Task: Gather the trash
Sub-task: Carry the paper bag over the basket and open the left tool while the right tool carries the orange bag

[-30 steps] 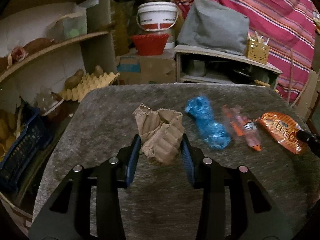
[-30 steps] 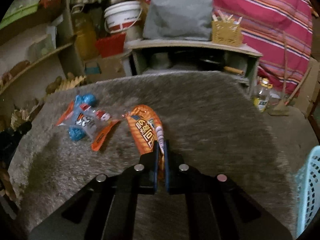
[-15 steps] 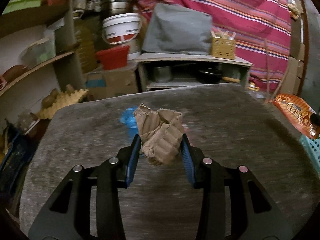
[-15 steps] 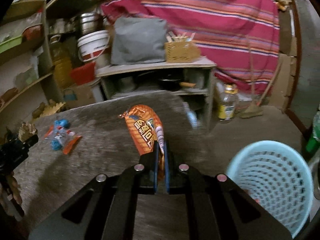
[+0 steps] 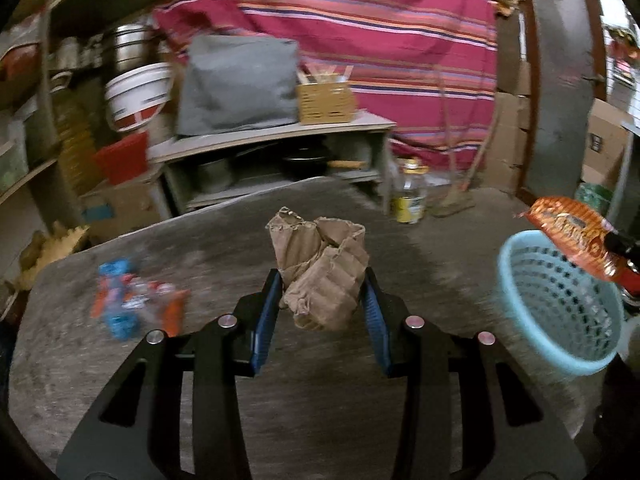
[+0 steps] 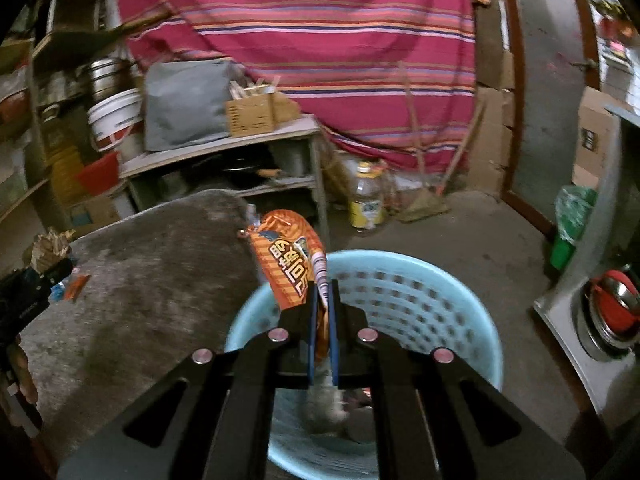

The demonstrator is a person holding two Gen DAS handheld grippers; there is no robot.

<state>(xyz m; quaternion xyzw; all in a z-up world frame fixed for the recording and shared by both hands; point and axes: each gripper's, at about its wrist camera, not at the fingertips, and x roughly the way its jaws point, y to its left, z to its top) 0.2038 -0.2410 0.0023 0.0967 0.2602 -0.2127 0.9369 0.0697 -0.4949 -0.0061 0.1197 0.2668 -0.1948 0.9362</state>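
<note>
My left gripper [image 5: 320, 284] is shut on a crumpled brown cardboard piece [image 5: 322, 268] and holds it above the grey table [image 5: 224, 240]. My right gripper [image 6: 323, 292] is shut on an orange snack wrapper [image 6: 290, 258] and holds it over the light blue perforated basket [image 6: 420, 292], which has some trash at its bottom. The basket [image 5: 556, 304] and the wrapper [image 5: 572, 232] also show at the right of the left wrist view. A blue wrapper and a clear orange wrapper [image 5: 136, 304] lie on the table at the left.
A low shelf unit [image 6: 224, 148] with a grey bag and a box stands behind the table. A striped red cloth [image 6: 320, 40] hangs at the back. A plastic bottle [image 6: 366, 200] stands on the floor. Shelves with a bucket are at the left.
Both grippers have swung to the right with their loads. The right gripper with the orange wrapper has come over the blue basket. The left gripper is nearer the table's right side.
</note>
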